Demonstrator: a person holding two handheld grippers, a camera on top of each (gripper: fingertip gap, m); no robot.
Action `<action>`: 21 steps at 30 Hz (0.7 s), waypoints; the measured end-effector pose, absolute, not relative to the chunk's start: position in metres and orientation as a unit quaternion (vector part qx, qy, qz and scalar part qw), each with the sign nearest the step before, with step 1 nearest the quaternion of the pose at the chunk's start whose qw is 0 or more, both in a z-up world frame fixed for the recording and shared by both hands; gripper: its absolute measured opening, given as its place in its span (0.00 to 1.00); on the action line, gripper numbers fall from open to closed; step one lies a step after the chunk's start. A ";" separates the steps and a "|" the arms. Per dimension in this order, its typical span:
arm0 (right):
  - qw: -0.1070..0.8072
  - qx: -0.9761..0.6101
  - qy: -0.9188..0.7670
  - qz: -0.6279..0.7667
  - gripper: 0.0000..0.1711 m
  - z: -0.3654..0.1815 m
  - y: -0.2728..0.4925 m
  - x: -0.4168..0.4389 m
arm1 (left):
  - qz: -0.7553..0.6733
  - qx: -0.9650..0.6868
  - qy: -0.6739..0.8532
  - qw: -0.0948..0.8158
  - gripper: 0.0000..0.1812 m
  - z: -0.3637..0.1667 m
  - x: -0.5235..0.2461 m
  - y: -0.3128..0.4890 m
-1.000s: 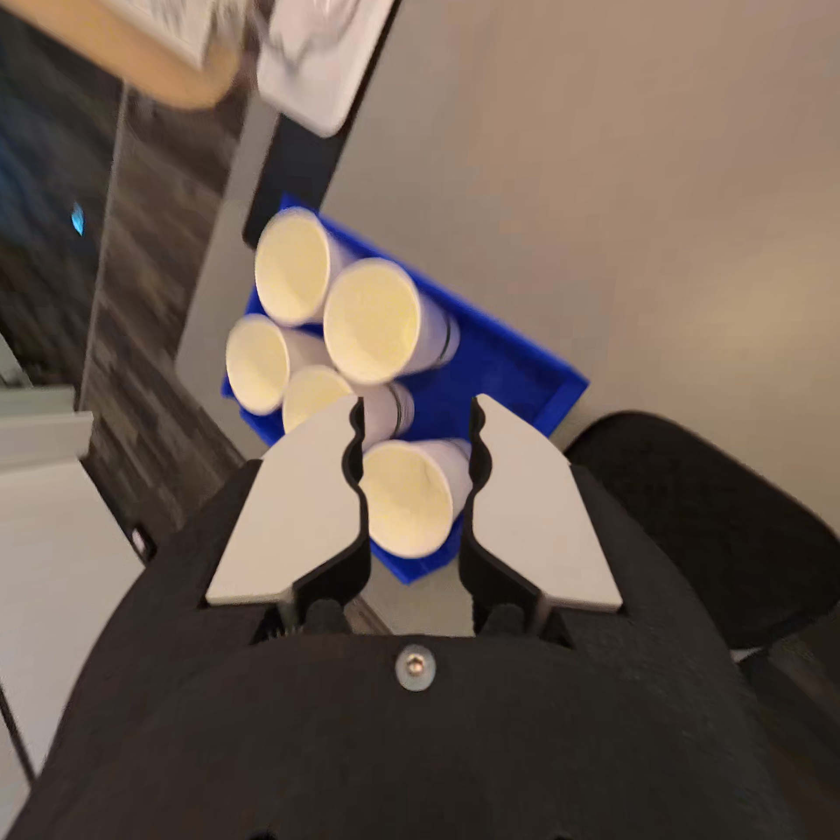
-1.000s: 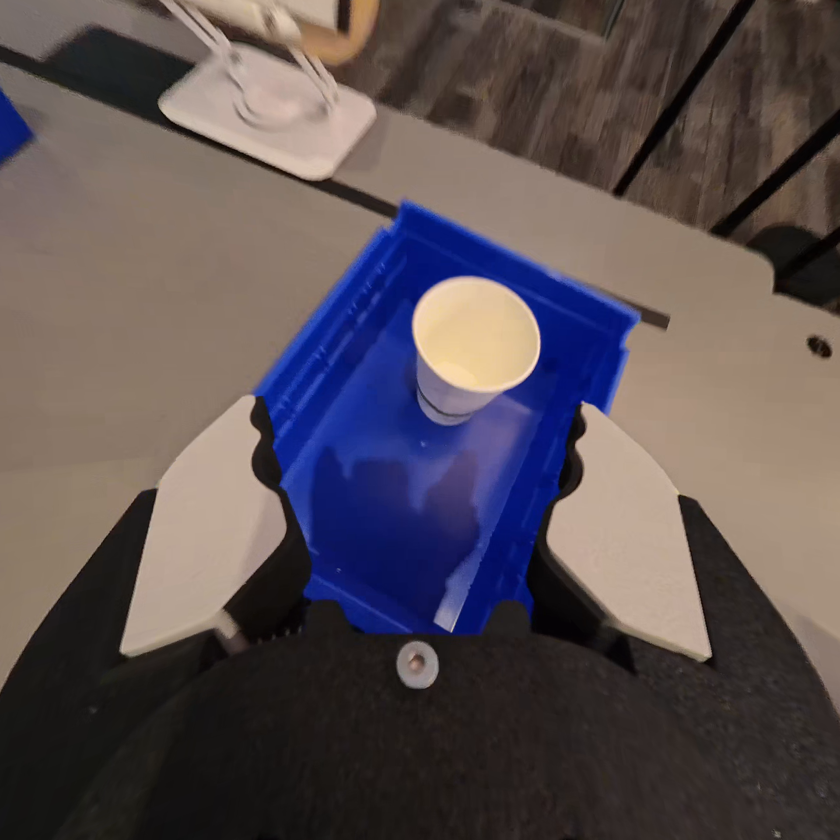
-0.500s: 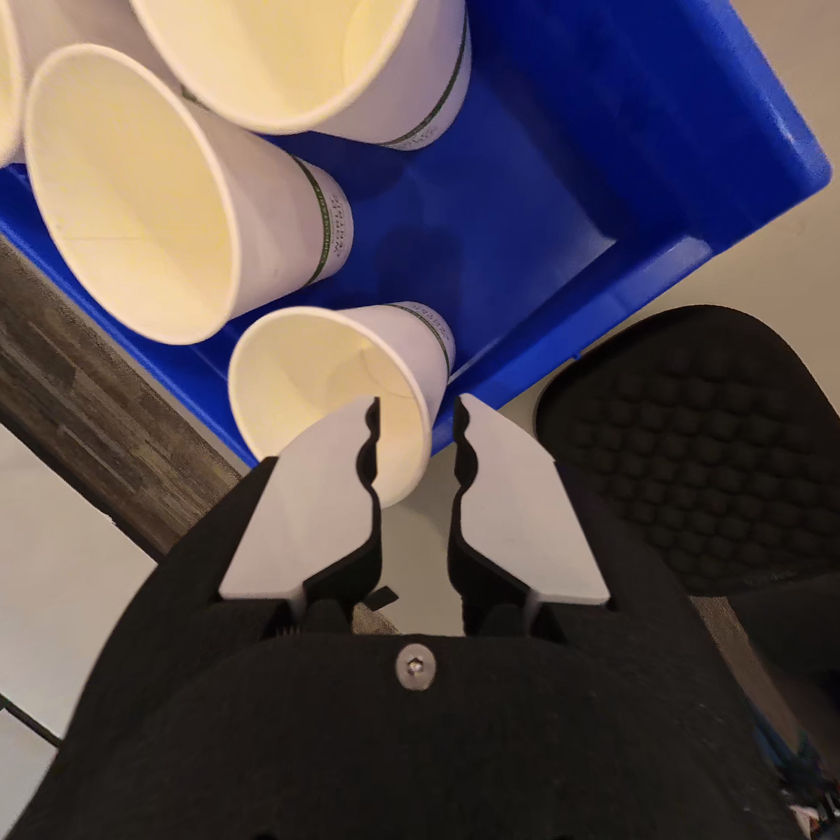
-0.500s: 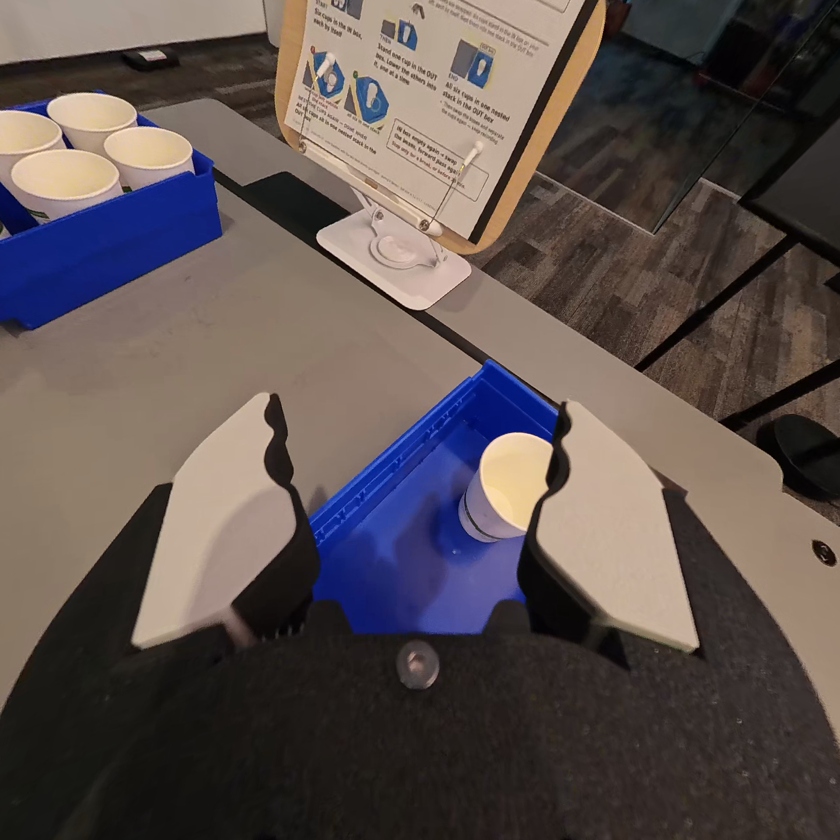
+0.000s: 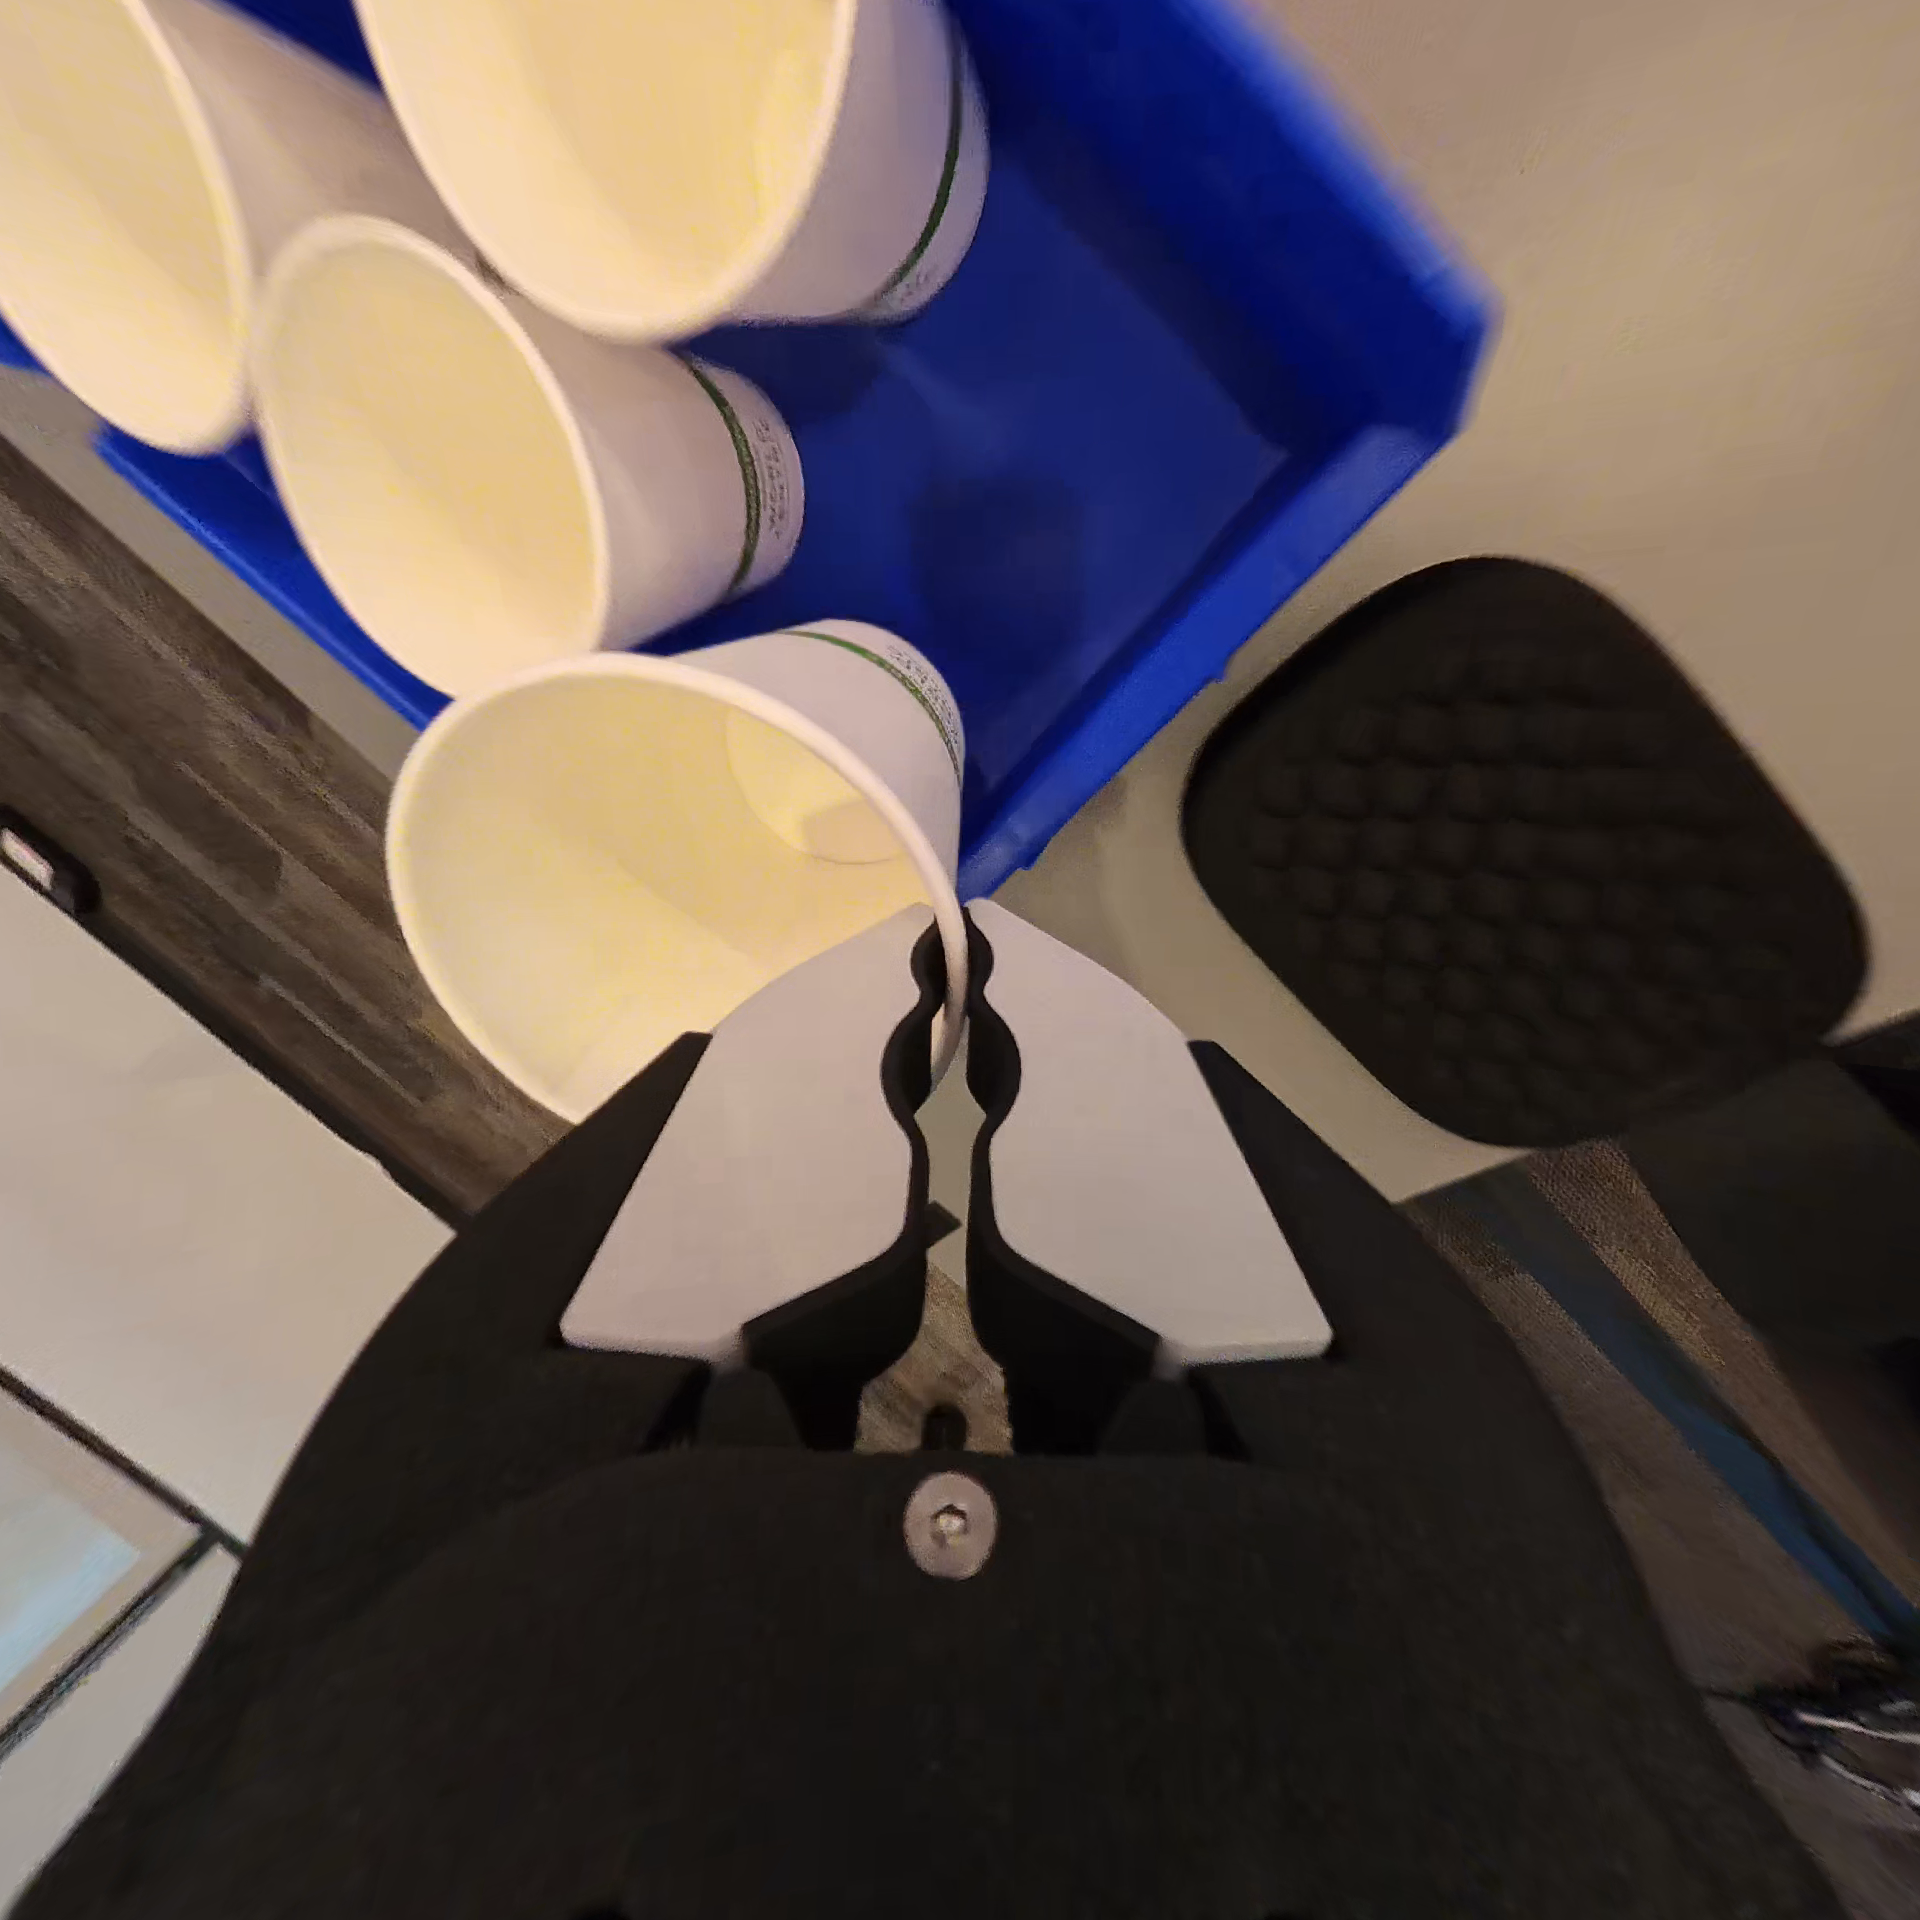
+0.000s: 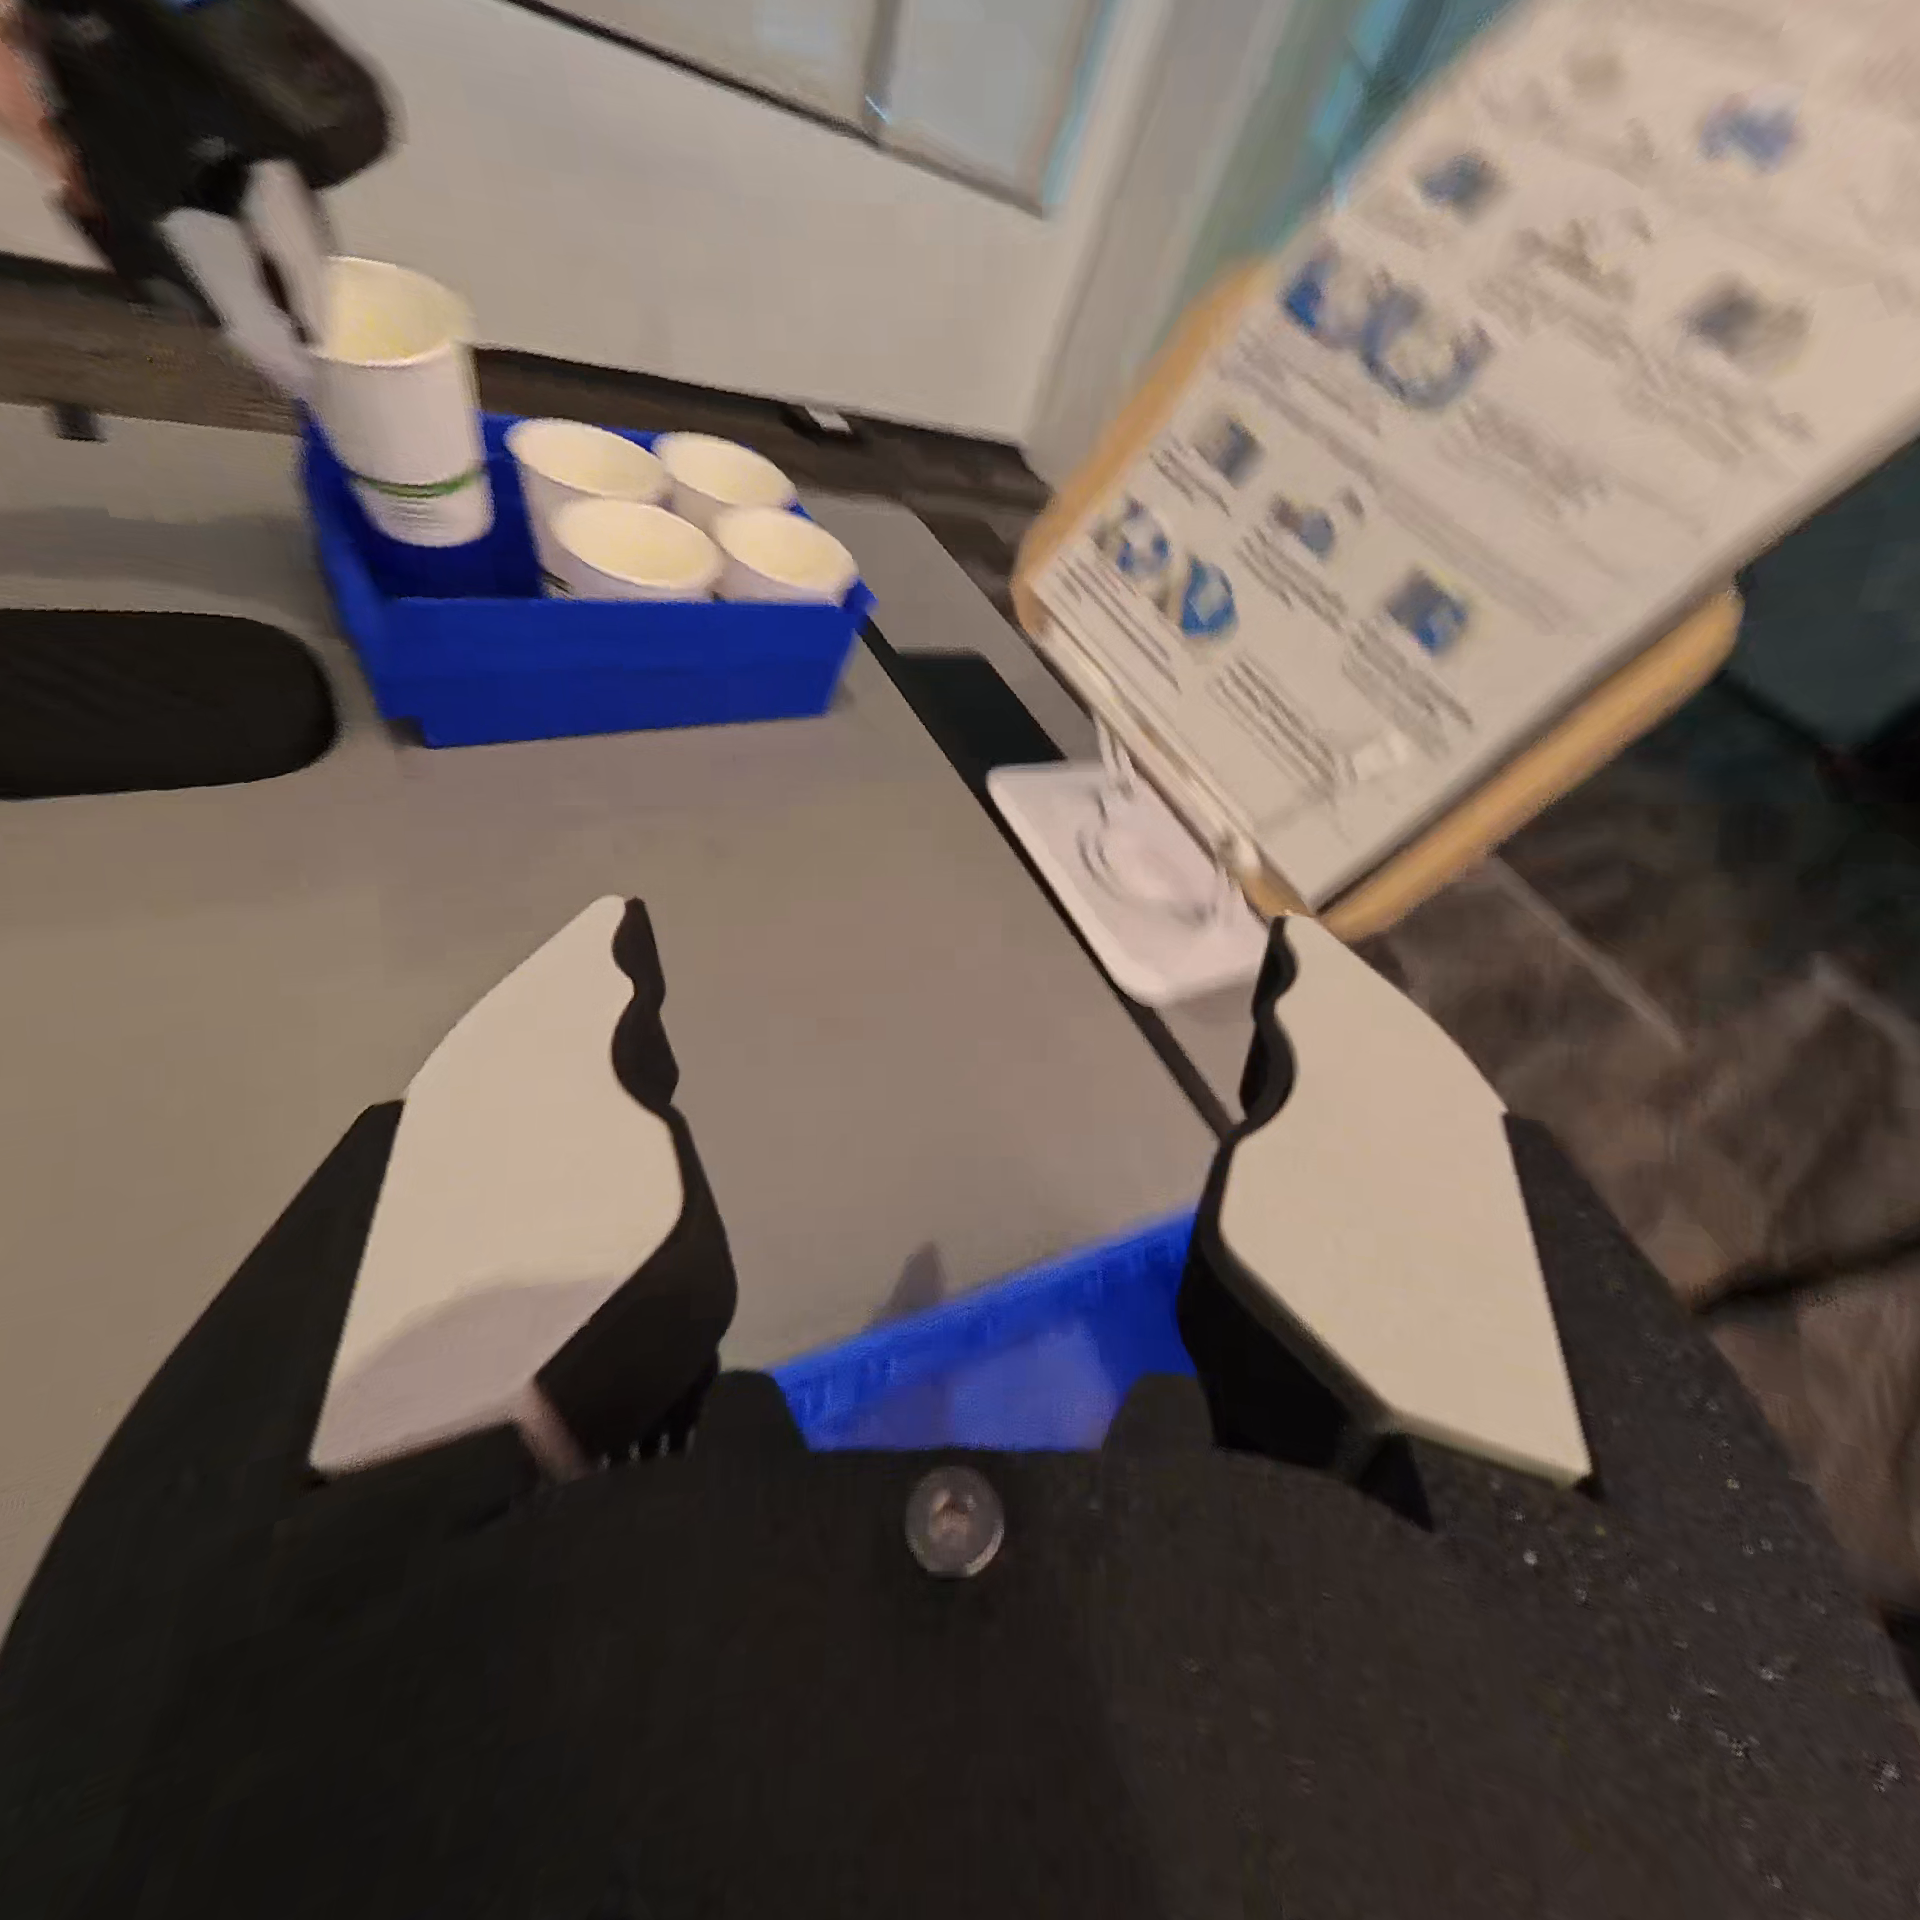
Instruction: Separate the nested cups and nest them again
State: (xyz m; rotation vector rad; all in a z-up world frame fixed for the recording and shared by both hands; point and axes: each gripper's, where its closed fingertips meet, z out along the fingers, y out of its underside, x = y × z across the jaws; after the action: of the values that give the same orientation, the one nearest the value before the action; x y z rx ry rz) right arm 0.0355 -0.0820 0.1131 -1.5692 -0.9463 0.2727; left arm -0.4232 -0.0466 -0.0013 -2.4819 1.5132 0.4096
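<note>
My left gripper point(image 5: 951, 925) is shut on the rim of a white paper cup point(image 5: 644, 862) and holds it raised at the near end of a blue bin point(image 5: 1195, 343). Several more white cups point(image 5: 436, 457) stand in that bin. The right wrist view shows the same gripper point(image 6: 265, 312) pinching the lifted cup point(image 6: 400, 416) above the bin point(image 6: 613, 655), with several cups point(image 6: 634, 545) beside it. My right gripper point(image 6: 951, 935) is open and empty above the grey table point(image 6: 520, 883). A second blue bin point(image 6: 997, 1340) shows just below its fingers; its inside is hidden.
An instruction board point(image 6: 1455, 447) on a wooden backing stands on a white base point(image 6: 1132, 883) at the table's right edge. A black padded chair part point(image 5: 1507, 831) lies beside the cup bin, also in the right wrist view point(image 6: 145, 696). Dark floor lies beyond the table.
My left gripper closed on the nearest cup's rim and lifted it out of the row. My right gripper swung up and left, away from the bin holding one cup, and stayed open.
</note>
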 end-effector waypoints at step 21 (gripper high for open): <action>0.473 -0.538 -0.561 0.415 0.57 0.072 -0.130 -0.121 | -0.009 -0.477 0.853 0.210 0.00 0.083 -0.125 -0.167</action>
State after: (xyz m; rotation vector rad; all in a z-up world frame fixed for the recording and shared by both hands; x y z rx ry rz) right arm -0.1212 -0.1301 0.0717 -1.3169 -1.3725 1.0157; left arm -0.1252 -0.1672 0.0826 -1.3259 2.3729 -0.0254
